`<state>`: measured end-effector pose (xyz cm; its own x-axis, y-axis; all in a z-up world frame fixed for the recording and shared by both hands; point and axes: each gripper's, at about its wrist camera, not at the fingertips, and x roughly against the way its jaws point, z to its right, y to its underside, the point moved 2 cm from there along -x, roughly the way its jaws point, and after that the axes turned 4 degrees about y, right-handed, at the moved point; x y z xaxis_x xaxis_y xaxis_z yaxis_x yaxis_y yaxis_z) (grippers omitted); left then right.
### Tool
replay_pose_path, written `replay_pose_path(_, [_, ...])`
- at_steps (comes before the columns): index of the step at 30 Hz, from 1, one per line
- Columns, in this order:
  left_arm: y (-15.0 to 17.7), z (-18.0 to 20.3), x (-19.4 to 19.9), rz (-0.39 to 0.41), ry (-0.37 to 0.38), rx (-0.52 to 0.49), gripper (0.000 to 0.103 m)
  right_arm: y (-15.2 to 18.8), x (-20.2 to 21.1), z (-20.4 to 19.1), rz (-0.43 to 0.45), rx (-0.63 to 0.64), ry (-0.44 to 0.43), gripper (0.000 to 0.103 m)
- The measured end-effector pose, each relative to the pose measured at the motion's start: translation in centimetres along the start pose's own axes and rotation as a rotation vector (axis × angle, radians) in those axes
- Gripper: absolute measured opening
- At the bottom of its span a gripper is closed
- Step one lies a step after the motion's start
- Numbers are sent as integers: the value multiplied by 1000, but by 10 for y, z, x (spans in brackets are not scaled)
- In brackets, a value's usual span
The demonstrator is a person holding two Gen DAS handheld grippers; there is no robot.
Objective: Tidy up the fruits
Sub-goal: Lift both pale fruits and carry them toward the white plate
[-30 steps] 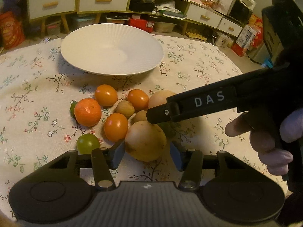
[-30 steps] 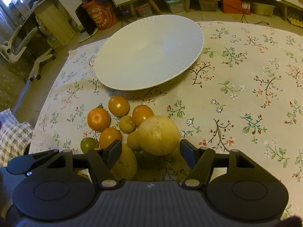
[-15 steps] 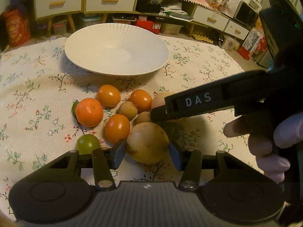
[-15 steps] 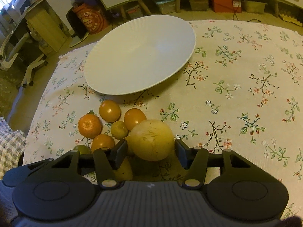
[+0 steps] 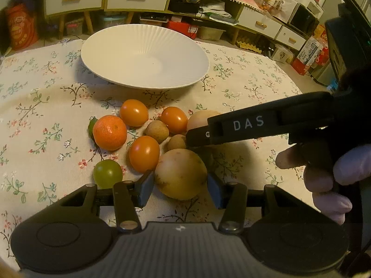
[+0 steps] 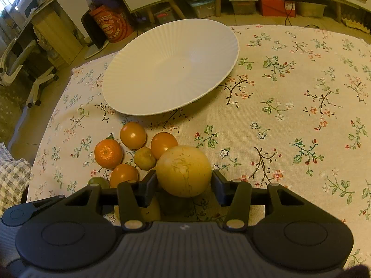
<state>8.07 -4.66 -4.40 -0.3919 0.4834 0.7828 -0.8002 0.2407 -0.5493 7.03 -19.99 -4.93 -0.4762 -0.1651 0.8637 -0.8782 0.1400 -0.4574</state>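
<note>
With my right gripper (image 6: 183,185) closing on the far round yellow fruit (image 6: 184,170) and my left gripper (image 5: 179,186) snug around the near one (image 5: 180,173), either could slip and scatter the neighbouring oranges short of the empty plate (image 6: 148,106).

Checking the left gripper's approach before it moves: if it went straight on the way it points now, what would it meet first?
The left gripper would meet first the large round yellowish fruit, already between its fingers. Whether the pads touch it is unclear. Beyond lie a small brown fruit and the right gripper.
</note>
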Motion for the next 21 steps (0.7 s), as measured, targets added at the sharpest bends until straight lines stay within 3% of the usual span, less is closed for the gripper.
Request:
replay_pose_path(4, [-1,0,3,8,1,-1,38,0,3,1,0,-8,-7,46])
replay_pose_path(6, [-3,0,5,15,6,0,33,0,5,0,3,-9,-11,46])
replay_pose_path(8, [-4,1,9,23,15,0,20,-1,8,1,5,-12,-15,46])
replay_pose_path(10, [-6,3,11,25,23,-12,16,-2,12,1,11,-14,-21,46])
replay_pose_path(12, [-6,3,9,13,14,-28,16,-3,15,1,17,-16,-23,46])
replay_pose_path(15, [-4,1,5,9,13,-17,25,-3,15,2,12,-22,-15,46])
replay_pose_path(17, [-3,1,2,-3,21,-15,36,-1,13,3,5,-22,-5,46])
replay_pose_path(21, [0,4,-3,-14,17,-33,43,1,11,4,-12,-23,15,46])
